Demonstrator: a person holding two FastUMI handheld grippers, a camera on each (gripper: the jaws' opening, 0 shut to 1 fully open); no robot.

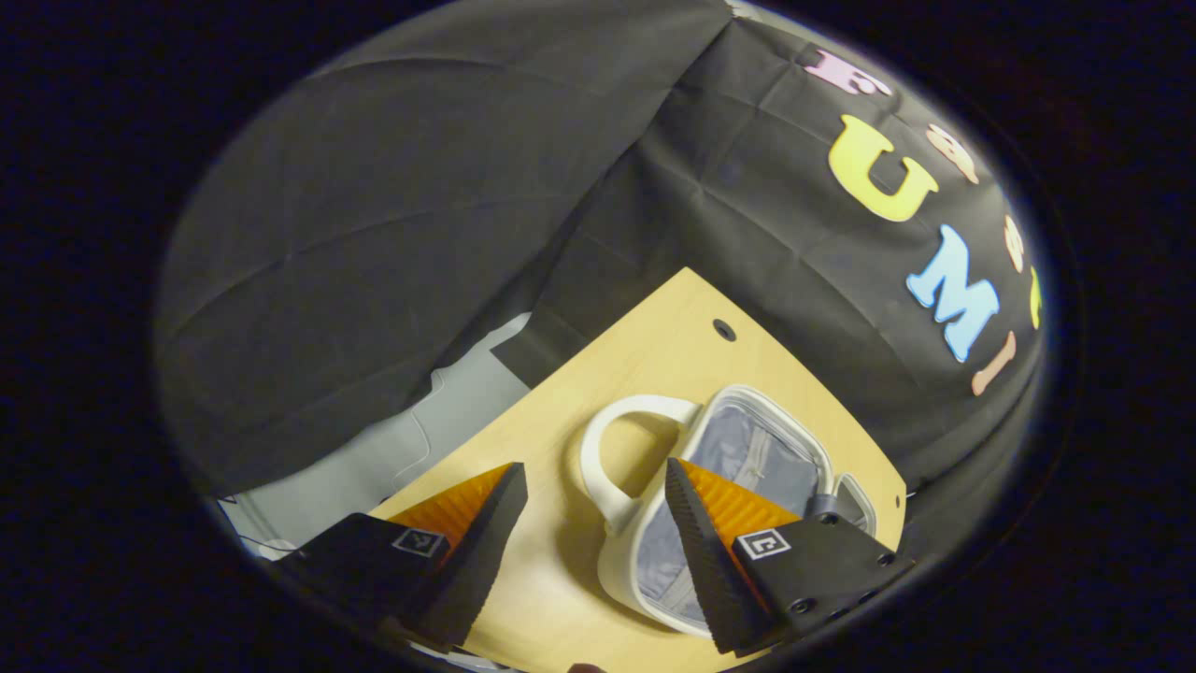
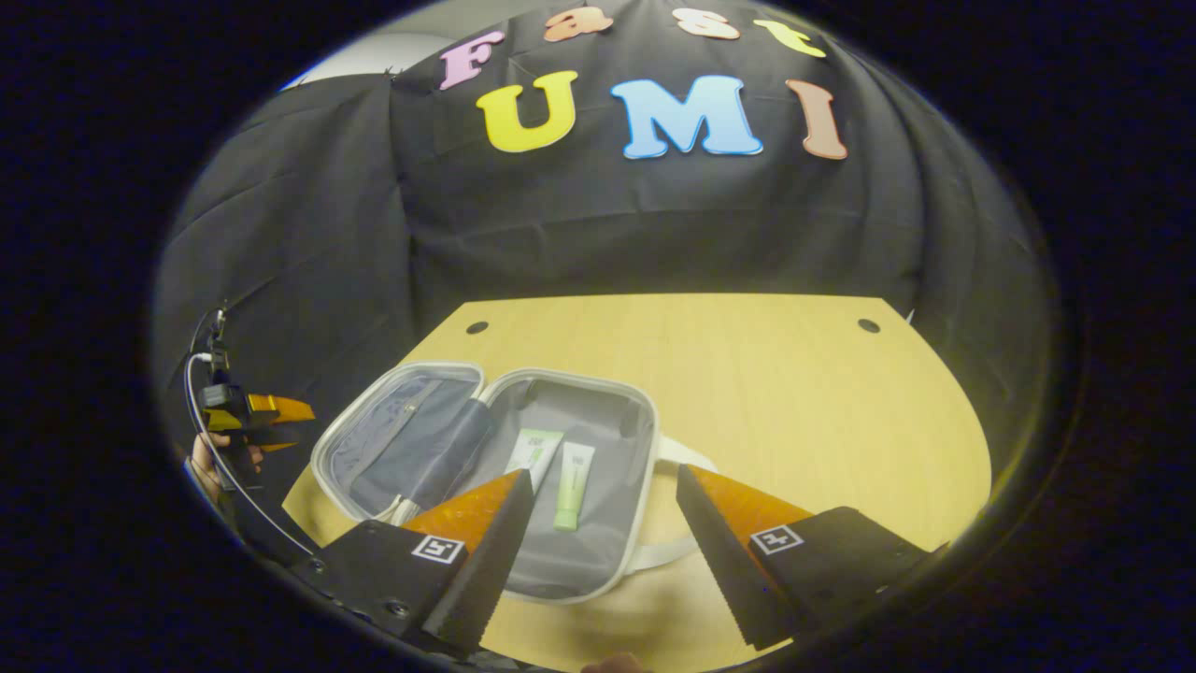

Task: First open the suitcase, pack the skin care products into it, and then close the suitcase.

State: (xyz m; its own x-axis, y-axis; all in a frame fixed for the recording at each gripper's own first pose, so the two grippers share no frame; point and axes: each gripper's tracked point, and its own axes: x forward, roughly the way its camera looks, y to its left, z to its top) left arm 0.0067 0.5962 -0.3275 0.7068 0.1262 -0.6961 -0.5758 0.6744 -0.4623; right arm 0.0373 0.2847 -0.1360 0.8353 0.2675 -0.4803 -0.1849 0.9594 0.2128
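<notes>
Now the small white suitcase (image 2: 486, 467) lies open on the wooden table (image 2: 794, 402) with two skin care tubes (image 2: 551, 472) inside, while the right gripper (image 2: 603, 551) and the left gripper (image 1: 593, 547) hover above it, jaws wide and empty.

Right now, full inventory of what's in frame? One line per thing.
suitcase: 1, white shell with grey lining, lying open on the table's left part, both halves flat
suitcase handle: 1, white, on the case's edge, lying on the table
skin care tubes: 2, white and green, side by side inside the right half of the case
table: 1, light wood, with small dark holes near its far corners
floor: grey, beyond the table's edge in the left gripper view
left tongs: 1, open, over the case's handle end
right tongs: 1, open, over the case's near edge
hand: 1, holding the left tongs, far left of the right gripper view
</notes>
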